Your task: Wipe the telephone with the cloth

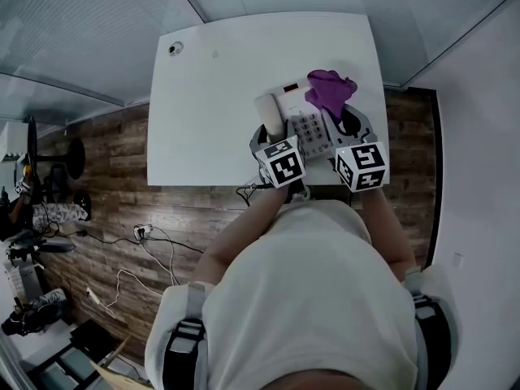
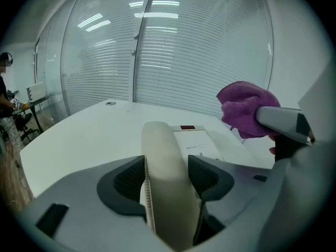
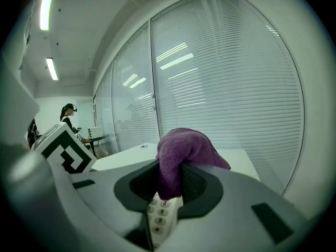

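Desk: white table (image 1: 211, 104) by the blinds, telephone (image 1: 302, 120) at its near right edge.
Left gripper (image 2: 167, 176): jaws wide, straddling the handset (image 2: 164, 156), not squeezing it.
Right gripper (image 3: 170, 185): clamped on the purple cloth (image 3: 184, 148), just above the keypad (image 3: 159, 215).
Tip: I'd lower the cloth flat and drag lightly, or the phone probably slides.

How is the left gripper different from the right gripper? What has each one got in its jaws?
The left gripper's jaws stand wide apart around the cream handset, seemingly without squeezing it. The right gripper's jaws are pinched shut on the purple cloth. The left gripper is at the left side of the telephone, while the right gripper hangs over its keypad. Both are grey, and each carries a marker cube.
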### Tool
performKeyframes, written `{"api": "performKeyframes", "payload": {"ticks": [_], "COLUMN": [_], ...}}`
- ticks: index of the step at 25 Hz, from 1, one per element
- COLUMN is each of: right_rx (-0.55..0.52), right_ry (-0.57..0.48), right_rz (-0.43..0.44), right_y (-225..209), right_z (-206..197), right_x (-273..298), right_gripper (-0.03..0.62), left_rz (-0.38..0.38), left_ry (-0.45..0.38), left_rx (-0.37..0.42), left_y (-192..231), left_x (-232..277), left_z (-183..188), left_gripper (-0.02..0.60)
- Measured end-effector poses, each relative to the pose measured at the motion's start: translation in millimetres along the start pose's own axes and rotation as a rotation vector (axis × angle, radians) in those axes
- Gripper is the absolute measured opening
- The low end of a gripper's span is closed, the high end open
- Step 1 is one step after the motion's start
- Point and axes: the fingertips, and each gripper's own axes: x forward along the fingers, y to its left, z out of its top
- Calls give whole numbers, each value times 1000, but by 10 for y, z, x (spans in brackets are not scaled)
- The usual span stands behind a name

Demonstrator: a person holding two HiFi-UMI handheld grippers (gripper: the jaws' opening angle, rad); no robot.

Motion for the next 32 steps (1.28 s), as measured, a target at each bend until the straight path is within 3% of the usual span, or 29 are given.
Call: {"api": "performKeyframes", "payload": {"ticks": [7,15,26,32], "right_rx": [-3,-7,-2,10], "right_ry": [9,11,-5,-36], "right_rz": [24,53,47,27], "right_y": [3,34,117,203], "right_z": [-27,-37,-25,39], "right_x": [65,35,6,-38], "right_gripper": [89,89,89,89], "left_rz": [30,-47,-334,-504], "left_ry": [3,-14,-44,-90], "left_rx": [-15,-112,-381,-480], "left_y": [45,23,114,182], "left_x": [-2,-57,-275,-470], "left_z": [-4,39,172,281], "left_gripper": [244,232,227,227]}}
